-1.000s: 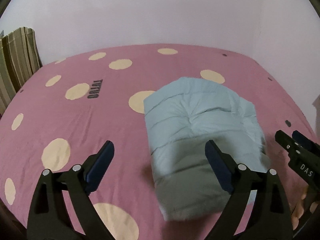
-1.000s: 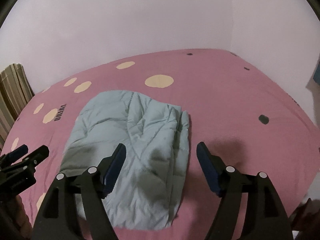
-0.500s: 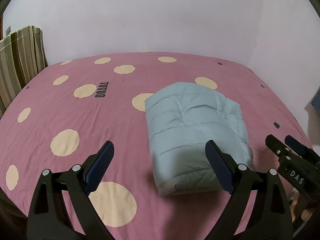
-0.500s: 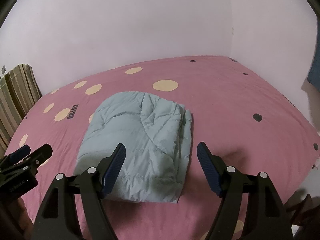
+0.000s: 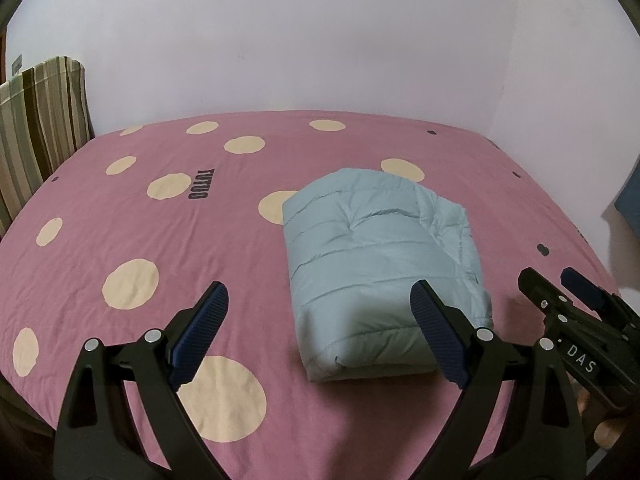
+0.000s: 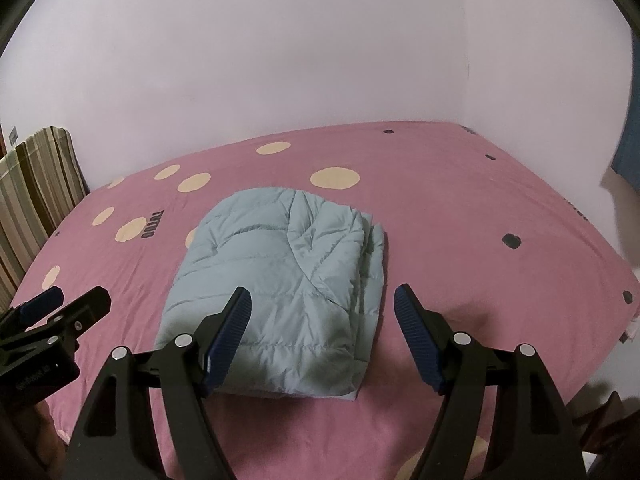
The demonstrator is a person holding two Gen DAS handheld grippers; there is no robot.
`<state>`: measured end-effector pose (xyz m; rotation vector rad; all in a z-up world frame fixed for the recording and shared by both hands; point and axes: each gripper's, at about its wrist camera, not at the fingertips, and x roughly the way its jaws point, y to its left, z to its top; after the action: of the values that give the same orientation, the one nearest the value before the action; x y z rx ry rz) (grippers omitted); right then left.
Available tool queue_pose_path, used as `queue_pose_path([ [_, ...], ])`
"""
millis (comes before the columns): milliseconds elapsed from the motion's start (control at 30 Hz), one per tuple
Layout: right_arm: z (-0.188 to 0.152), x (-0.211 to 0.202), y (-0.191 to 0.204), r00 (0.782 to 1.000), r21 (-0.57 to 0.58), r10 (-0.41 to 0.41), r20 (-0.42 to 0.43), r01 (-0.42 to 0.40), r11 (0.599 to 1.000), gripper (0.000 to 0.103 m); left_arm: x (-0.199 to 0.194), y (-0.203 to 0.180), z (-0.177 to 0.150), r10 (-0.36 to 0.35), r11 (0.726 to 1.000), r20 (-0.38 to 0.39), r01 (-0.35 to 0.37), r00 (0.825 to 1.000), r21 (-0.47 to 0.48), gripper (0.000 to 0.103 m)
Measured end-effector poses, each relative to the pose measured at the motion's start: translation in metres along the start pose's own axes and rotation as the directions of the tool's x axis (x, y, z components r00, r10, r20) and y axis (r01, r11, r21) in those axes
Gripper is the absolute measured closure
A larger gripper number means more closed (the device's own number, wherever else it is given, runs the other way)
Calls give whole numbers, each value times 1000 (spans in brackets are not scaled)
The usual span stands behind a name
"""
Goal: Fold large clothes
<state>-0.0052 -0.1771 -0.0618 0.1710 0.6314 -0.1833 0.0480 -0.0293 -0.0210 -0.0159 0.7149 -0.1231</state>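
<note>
We've got two fisheye cams, one on each gripper, both looking forward and down over the pink bed point(image 5: 160, 240) from near its front edge. Left cam sits further left; both share the folded jacket point(image 5: 380, 264) and back wall point(image 6: 280, 60).

Ahead of me spreads a pink bedsheet point(image 5: 160, 248) dotted with cream circles and dark lettering point(image 5: 202, 190) at eleven o'clock. A striped cushion point(image 5: 38, 120) leans at ten o'clock against the pale wall point(image 5: 300, 32).
</note>
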Motion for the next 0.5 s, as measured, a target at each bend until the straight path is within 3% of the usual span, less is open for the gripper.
queue_pose_path([
  [500, 0, -3, 2, 1000, -7, 1, 7, -1, 1000, 30, -3, 1, 0, 5, 1000, 4, -5, 1000, 4, 10],
])
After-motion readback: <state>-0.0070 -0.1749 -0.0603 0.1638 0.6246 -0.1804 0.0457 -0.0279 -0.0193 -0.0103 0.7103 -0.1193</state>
